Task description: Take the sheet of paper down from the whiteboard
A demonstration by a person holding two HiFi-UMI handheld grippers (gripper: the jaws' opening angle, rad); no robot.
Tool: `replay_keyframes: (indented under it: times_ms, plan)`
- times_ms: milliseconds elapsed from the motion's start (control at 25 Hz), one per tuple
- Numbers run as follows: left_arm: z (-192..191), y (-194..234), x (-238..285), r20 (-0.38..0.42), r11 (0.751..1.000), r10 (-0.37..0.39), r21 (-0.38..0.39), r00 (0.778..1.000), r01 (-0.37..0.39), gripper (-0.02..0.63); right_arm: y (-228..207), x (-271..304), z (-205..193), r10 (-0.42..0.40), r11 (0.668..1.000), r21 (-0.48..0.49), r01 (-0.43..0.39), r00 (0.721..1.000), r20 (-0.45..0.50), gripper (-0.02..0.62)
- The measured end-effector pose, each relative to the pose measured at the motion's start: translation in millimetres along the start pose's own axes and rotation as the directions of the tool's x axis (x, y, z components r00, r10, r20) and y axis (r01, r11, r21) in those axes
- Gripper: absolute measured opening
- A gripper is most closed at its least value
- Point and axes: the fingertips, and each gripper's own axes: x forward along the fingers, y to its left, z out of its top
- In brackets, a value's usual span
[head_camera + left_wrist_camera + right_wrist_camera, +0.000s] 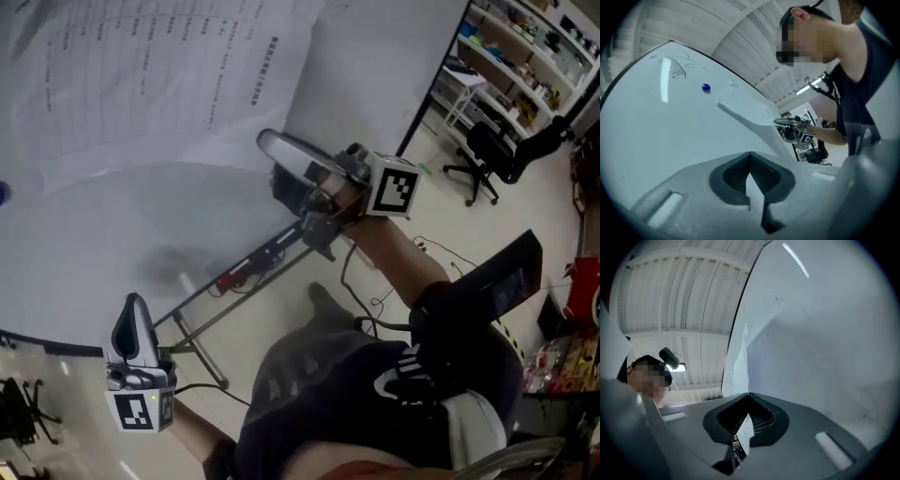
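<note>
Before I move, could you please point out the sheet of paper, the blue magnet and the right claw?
sheet of paper (141,84): head view, its printed middle.
blue magnet (706,87): left gripper view, its centre.
right claw (268,142): head view, its closed tips.

Office/lab wkspace; whiteboard (94,244); swivel chair (486,155); stocked shelves (525,61).

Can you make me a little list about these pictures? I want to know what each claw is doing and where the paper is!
paper: sheet of paper, printed, up against the whiteboard
right claw: shut on a corner of the sheet of paper
left claw: shut, holding nothing, low down and away from the paper
blue magnet: on the whiteboard, beside the paper, not on it
paper taken down: not yet
</note>
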Motion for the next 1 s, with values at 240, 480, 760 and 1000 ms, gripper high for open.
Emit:
replay_keyframes:
  times_ms: [240,480,760,1000]
  plan:
    - [26.7,15.8,5.8,-0.024,0.996,0.052,0.079,0.998,-0.05,0.0,5.0,-1.3,-3.9,-0.013,1.0,-0.004,0.013,1.0,-0.026,0.002]
    - [56.6,30.3,23.2,-0.035,0.987,-0.009,0.162,0.999,0.015,0.0,6.8,1.6,2.1,-0.023,0.999,-0.036,0.022,1.0,-0.009,0.002]
    - [110.5,14.6,44.2,-0.021,0.981,-0.041,0.191,0.999,0.044,0.0,12.4,-1.6,11.6,-0.02,0.998,-0.057,0.017,0.998,-0.064,0.002]
    - [136.9,-7.8,81.0,-0.057,0.963,-0.129,0.23,0.99,0.139,0.0,14.9,-6.9,16.9,-0.018,0.996,-0.093,0.009,0.994,-0.104,0.002]
